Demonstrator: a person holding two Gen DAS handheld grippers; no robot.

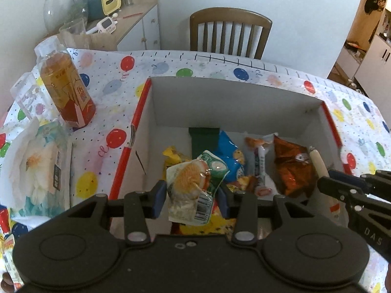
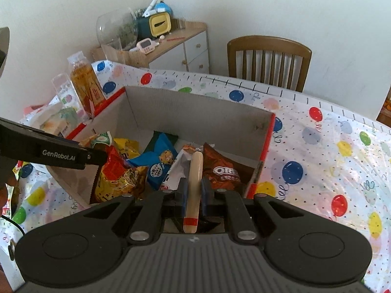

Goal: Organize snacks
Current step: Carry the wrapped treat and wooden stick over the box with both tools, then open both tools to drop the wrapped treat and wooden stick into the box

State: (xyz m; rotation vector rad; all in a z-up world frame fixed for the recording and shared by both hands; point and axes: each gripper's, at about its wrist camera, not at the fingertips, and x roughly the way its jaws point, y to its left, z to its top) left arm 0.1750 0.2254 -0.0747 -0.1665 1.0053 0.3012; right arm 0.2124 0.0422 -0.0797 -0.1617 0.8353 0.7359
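Box [image 1: 156, 102] frame centre, several snacks inside already. Left gripper [image 1: 193, 195] pinching clear packet [image 1: 190, 190] over box; right gripper [image 2: 194, 193] clamped on sausage [image 2: 194, 171] above box. Both drops pending. Wrappers [image 1: 9, 251] lower left likely remain.

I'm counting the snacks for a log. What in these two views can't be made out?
- Snacks at the box's near end: left wrist view, hidden behind the left gripper and its clear-wrapped snack.
- Sausage stick's lower end: right wrist view, hidden behind the right gripper.
- Packet at the table's near-left edge: left wrist view, cut off by the frame.
- Bottle label: too blurred to read.
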